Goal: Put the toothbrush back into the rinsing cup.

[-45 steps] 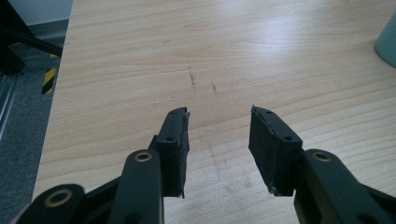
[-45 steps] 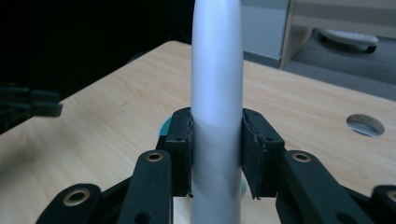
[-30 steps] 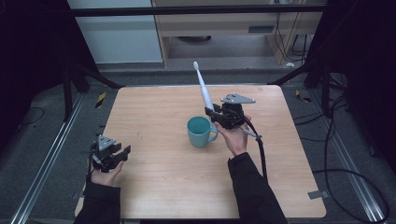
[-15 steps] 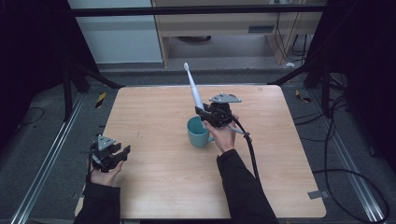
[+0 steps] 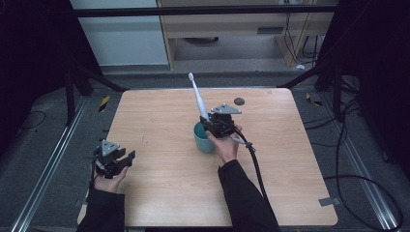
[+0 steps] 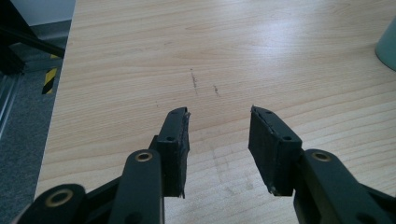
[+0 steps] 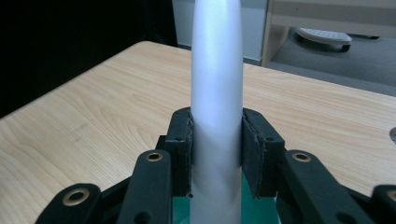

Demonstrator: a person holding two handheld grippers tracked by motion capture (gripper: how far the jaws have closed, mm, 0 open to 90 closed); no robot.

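A white electric toothbrush stands nearly upright, head up, leaning a little to the left. My right gripper is shut on its handle, and both pads press its sides. The brush's lower end sits at the mouth of a teal cup in the middle of the table; the cup's rim shows just under the jaws. My left gripper rests low at the table's front left, open, with nothing between its pads. The teal cup's edge shows far right in the left gripper view.
The wooden table has a small dark round disc near its back edge. A black cable trails from the right gripper toward the front. Metal rails and dark frame posts flank the table.
My right gripper carried the toothbrush left and down, from beside the cup to over its mouth. The left gripper stayed still.
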